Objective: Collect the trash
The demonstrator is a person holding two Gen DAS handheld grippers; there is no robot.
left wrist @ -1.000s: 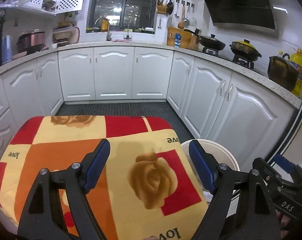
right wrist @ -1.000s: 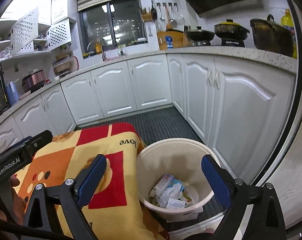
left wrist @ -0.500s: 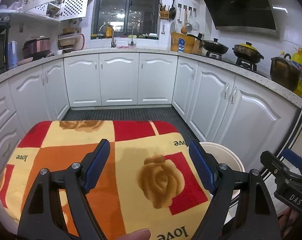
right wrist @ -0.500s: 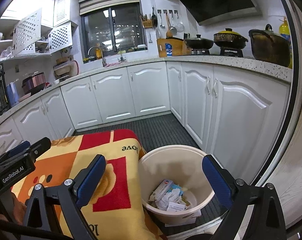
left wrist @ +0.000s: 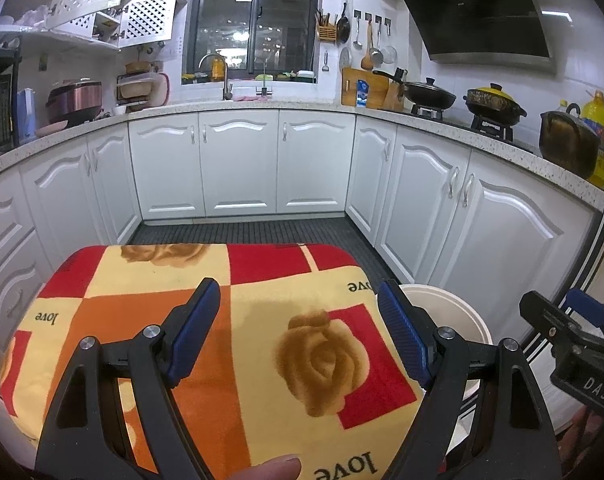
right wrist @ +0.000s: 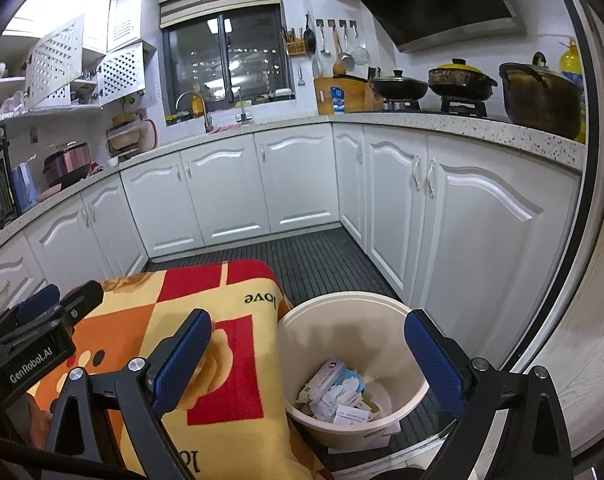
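Observation:
A cream plastic bin (right wrist: pixel 354 364) stands on the floor right of the cloth-covered table (right wrist: pixel 230 364). Crumpled paper and wrappers (right wrist: pixel 338 396) lie at its bottom. My right gripper (right wrist: pixel 308 352) is open and empty, held above the bin and the table edge. My left gripper (left wrist: pixel 298 328) is open and empty above the patterned cloth (left wrist: pixel 222 320). Part of the bin rim (left wrist: pixel 454 312) shows in the left wrist view. No loose trash shows on the cloth.
White cabinets (left wrist: pixel 238 164) line the left, back and right. A dark ribbed floor mat (right wrist: pixel 322 256) lies beyond the table. Pots (left wrist: pixel 494 104) stand on the stove at the right. The right gripper's body (left wrist: pixel 578 356) shows at the left view's right edge.
Both grippers have risen and tilted up a little, so the bin and table sit lower in view. Both stay open and empty.

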